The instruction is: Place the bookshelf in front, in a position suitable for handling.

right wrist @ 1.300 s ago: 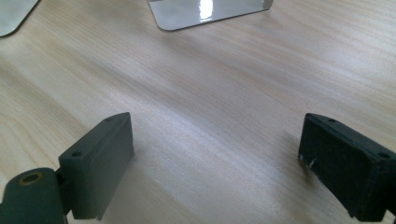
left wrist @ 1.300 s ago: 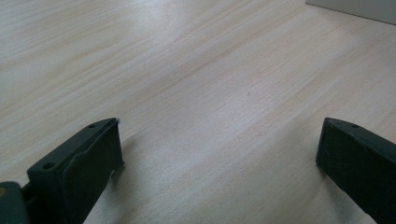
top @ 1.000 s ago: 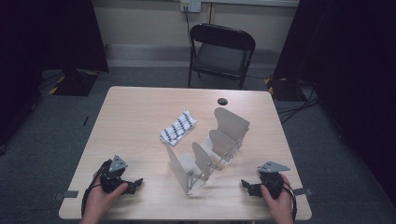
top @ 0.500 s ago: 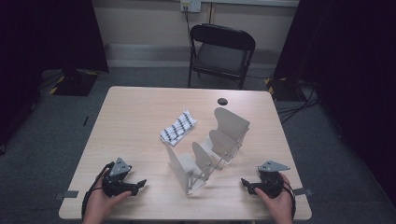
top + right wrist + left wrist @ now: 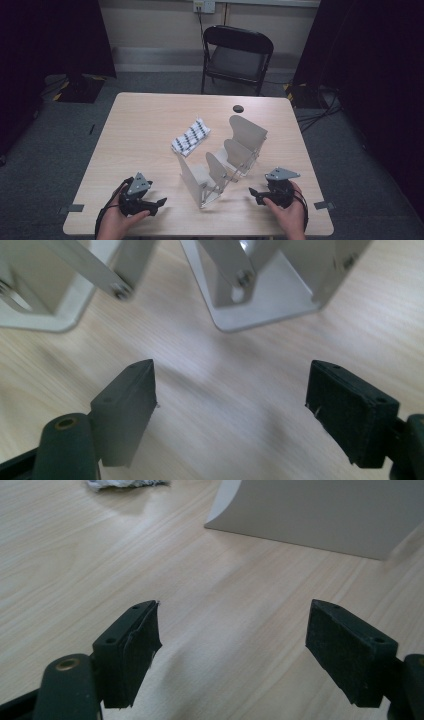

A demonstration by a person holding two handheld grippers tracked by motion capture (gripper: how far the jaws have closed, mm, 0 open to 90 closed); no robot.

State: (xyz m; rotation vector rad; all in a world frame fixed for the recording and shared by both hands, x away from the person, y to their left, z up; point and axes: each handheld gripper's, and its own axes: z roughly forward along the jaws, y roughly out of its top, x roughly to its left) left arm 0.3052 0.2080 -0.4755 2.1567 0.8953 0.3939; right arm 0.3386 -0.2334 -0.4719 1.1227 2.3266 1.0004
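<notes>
In the high view, a grey folding rack (image 5: pixel 225 160) stands near the middle of the worktop (image 5: pixel 145 115), its 3 rounded plates upright and its scissor struts stretched toward the near edge. A folded black-and-white cloth (image 5: pixel 191 137) lies just beyond it toward the far left, and a small black disc (image 5: pixel 238 108) sits near the far edge. The left gripper (image 5: pixel 159 203) and right gripper (image 5: pixel 253 192) rest in the person's hands close to the near edge, 1 on each side of the rack and both turned inward toward it, which reads as a setup for taking it from 2 sides at once. In the left gripper view, the fingers (image 5: pixel 131 647) stand spread over bare wood with nothing between them, having just been closing a little; the rack's nearest plate (image 5: pixel 320 515) rises ahead and the cloth (image 5: pixel 125 484) shows at the top. In the right gripper view, the fingers (image 5: pixel 125 407) are likewise spread and empty, also just narrowing slightly, and they face the rack's base corners and riveted struts (image 5: pixel 240 280), near but apart, probably the part they will grip.
</notes>
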